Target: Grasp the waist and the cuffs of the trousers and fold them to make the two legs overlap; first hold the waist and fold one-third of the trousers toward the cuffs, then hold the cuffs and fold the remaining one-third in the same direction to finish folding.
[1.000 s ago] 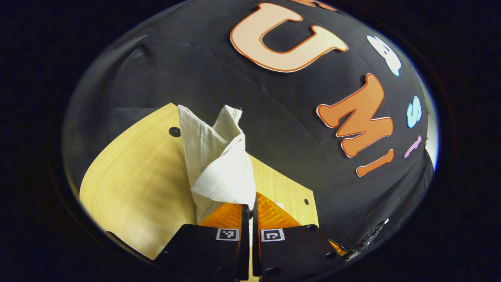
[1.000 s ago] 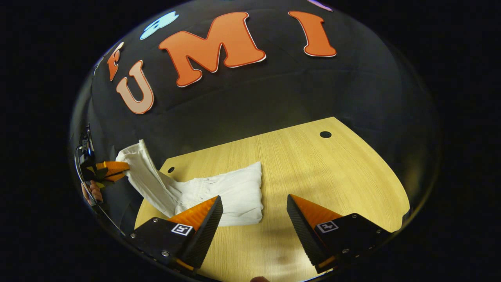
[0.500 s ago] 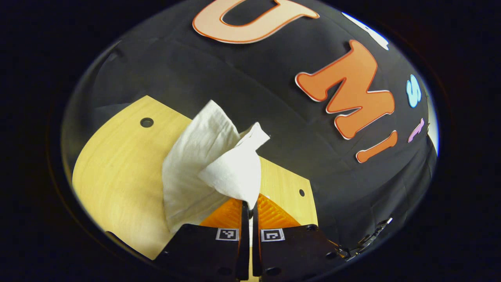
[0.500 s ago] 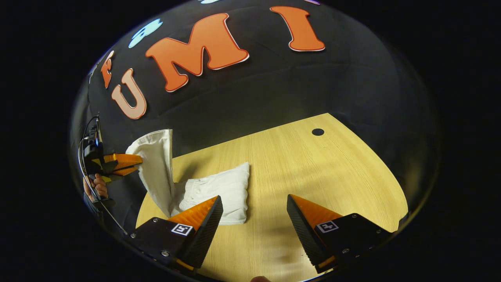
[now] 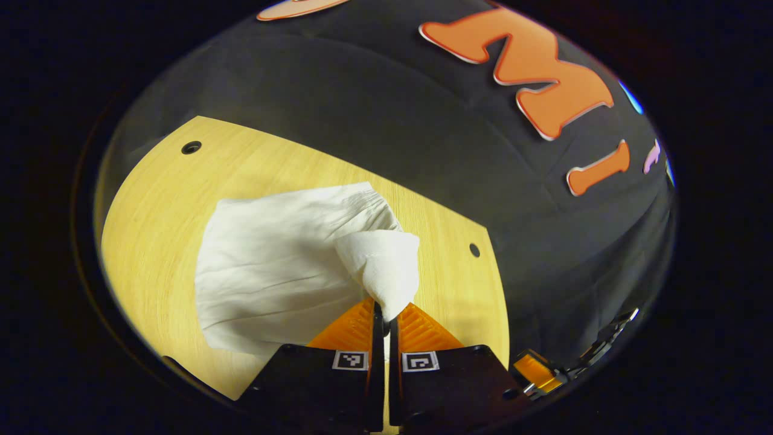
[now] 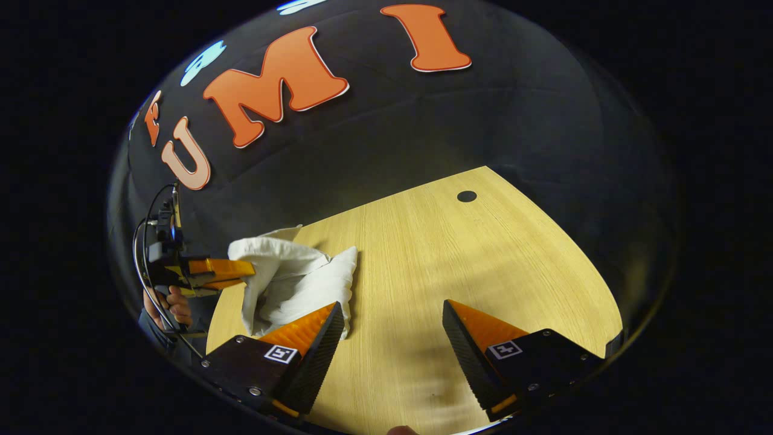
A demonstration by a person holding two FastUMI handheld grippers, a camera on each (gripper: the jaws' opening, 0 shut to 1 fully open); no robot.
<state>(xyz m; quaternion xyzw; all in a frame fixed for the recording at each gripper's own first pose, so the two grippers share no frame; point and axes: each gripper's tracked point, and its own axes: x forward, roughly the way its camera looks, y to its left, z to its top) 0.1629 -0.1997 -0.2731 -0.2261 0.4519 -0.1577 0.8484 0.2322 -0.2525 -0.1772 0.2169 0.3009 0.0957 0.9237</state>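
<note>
Your left gripper (image 5: 384, 314) pinches the limp, light trousers (image 5: 284, 266) by a bunched end, right gripper (image 6: 392, 326) spread empty beside them.

A staged recording booth is shown rather than a lived-in room: black cloth (image 6: 483, 139) is hung as the wall close behind a light wood-grain counter (image 6: 459, 266), and no furniture or household clutter is seen around it. The counter's corners are pierced by small round holes (image 6: 466, 196), as on a bench made for fixtures. A handheld gripper with a cable (image 6: 142, 260) looped behind it is gripped by a person's hand (image 6: 175, 305) at the booth's edge.
</note>
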